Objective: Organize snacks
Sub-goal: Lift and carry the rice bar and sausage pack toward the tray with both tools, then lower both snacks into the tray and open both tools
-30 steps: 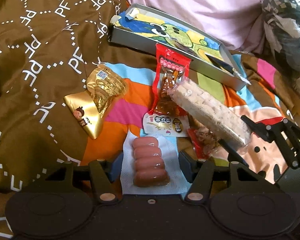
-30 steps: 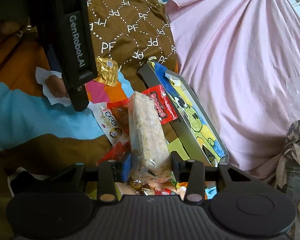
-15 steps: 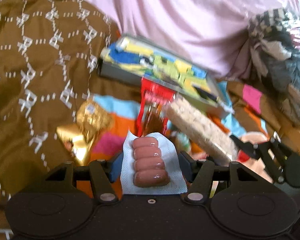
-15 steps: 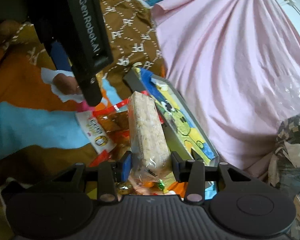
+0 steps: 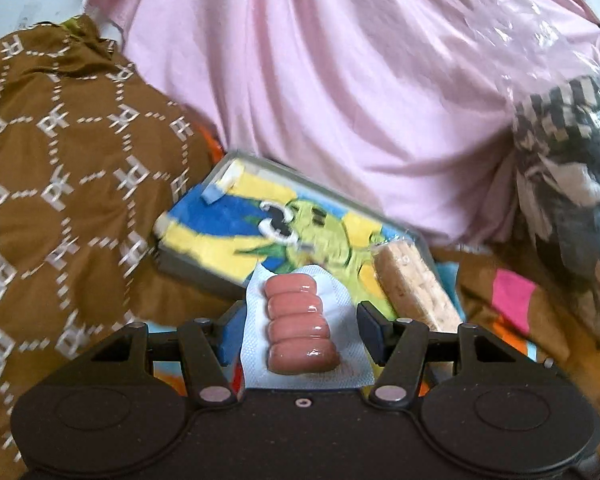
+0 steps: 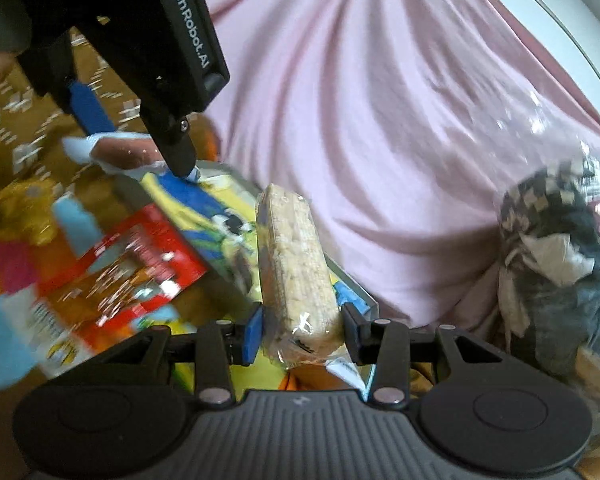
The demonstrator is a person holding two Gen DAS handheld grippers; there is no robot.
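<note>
My left gripper is shut on a white pack of pink sausages and holds it in the air just before the cartoon-printed box. My right gripper is shut on a long clear-wrapped rice cracker bar, which points forward over the box. In the left wrist view that cracker bar shows at the right over the box's right end. The right wrist view has the left gripper with the sausage pack at upper left, near the box's far corner.
A red snack packet and a blurred gold packet lie on the colourful bedspread left of the box. A brown patterned quilt rises at left, pink cloth behind, and a plastic-wrapped bundle at right.
Both grippers have lifted their packs off the bedspread and moved toward the box. The loose packets have dropped out of the left wrist view, and the box is closer in both views.
</note>
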